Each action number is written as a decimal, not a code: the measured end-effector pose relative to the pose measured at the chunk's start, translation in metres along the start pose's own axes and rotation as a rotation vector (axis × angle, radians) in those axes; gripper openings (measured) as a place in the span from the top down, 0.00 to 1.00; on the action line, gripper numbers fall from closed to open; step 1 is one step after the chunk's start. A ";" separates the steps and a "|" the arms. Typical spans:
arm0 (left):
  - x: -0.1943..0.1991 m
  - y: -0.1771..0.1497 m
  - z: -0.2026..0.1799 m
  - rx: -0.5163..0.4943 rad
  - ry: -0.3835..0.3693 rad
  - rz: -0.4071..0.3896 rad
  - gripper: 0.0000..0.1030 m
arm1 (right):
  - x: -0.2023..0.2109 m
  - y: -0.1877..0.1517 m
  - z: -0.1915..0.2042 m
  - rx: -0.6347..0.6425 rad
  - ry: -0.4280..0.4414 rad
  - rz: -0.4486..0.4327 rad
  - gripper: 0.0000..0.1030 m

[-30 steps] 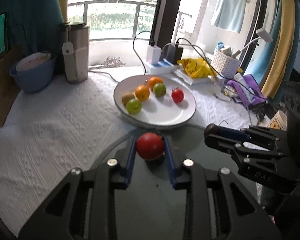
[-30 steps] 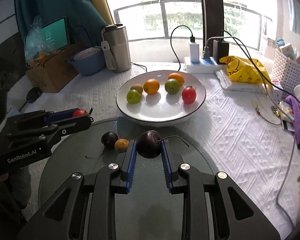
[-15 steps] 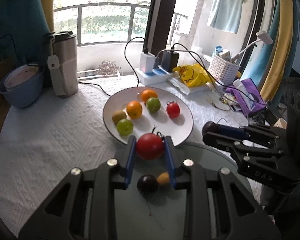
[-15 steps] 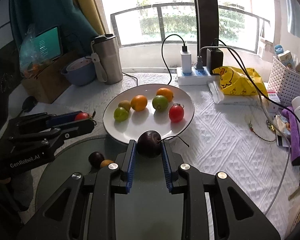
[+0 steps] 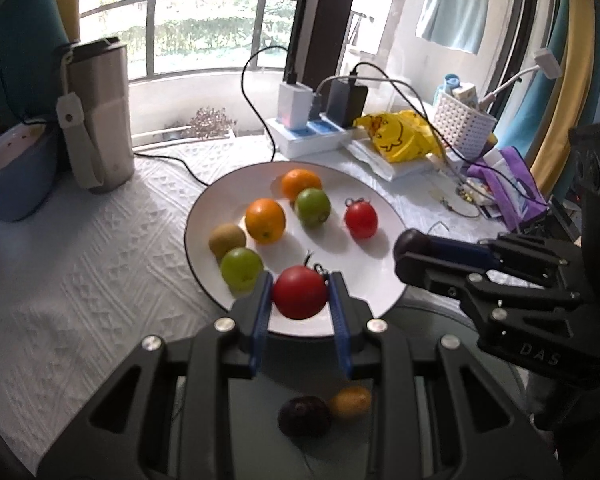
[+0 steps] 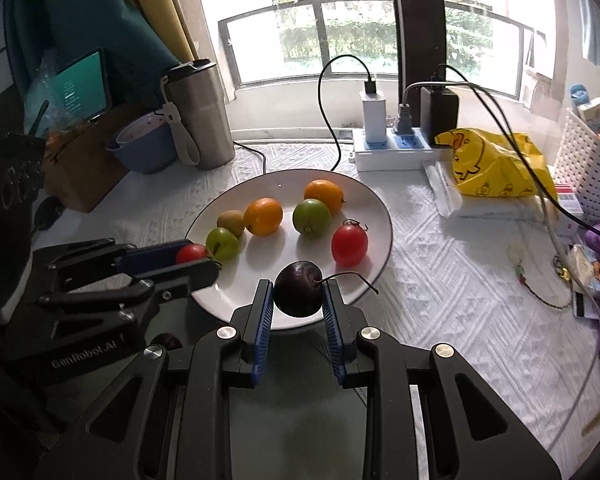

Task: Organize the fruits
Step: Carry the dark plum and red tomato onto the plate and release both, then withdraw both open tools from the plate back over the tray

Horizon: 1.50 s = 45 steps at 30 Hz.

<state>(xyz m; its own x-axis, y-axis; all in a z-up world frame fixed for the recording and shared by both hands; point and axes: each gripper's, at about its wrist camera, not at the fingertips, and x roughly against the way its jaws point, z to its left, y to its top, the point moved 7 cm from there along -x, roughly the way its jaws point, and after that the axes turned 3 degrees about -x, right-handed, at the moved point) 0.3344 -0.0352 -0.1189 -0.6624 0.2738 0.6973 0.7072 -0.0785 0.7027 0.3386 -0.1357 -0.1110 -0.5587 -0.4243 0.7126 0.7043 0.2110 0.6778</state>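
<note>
My left gripper (image 5: 300,292) is shut on a red tomato (image 5: 300,298) and hangs over the near rim of the white plate (image 5: 380,280). My right gripper (image 6: 298,294) is shut on a dark cherry (image 6: 299,295) with a curled stem, also over the plate's (image 6: 372,208) near rim. On the plate lie two oranges, two green fruits, a brown kiwi (image 5: 227,240) and a small red tomato (image 5: 361,220). A dark cherry (image 5: 304,416) and a small yellow fruit (image 5: 350,402) rest on the round grey mat (image 5: 428,320) below my left gripper.
A steel tumbler (image 5: 100,116) and a blue bowl (image 5: 16,172) stand at the back left. A power strip with chargers (image 5: 316,132), a yellow bag (image 5: 400,136), a white basket (image 5: 460,128) and purple items (image 5: 508,188) crowd the right side. Cables run across the white tablecloth.
Both grippers have moved forward from above the grey mat to the plate's near rim, each still holding its fruit. The cherry and yellow fruit on the mat now lie behind the left fingertips.
</note>
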 end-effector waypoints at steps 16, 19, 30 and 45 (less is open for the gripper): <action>-0.013 -0.004 0.013 0.048 -0.013 0.025 0.71 | -0.032 0.001 0.006 0.006 0.007 0.049 0.74; -0.008 -0.003 0.015 0.061 -0.009 0.014 0.71 | -0.030 0.002 0.006 0.006 -0.017 0.045 0.74; 0.033 -0.011 0.024 0.088 0.017 -0.049 0.65 | -0.002 -0.001 0.021 0.030 -0.035 0.014 0.74; 0.090 -0.038 0.026 0.114 0.034 -0.121 0.57 | 0.042 -0.017 0.053 0.069 -0.054 -0.026 0.74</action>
<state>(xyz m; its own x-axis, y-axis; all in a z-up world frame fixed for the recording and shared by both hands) 0.2541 0.0173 -0.0863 -0.7509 0.2418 0.6146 0.6442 0.0630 0.7622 0.2803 -0.1103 -0.0829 -0.6004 -0.3822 0.7024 0.6586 0.2619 0.7054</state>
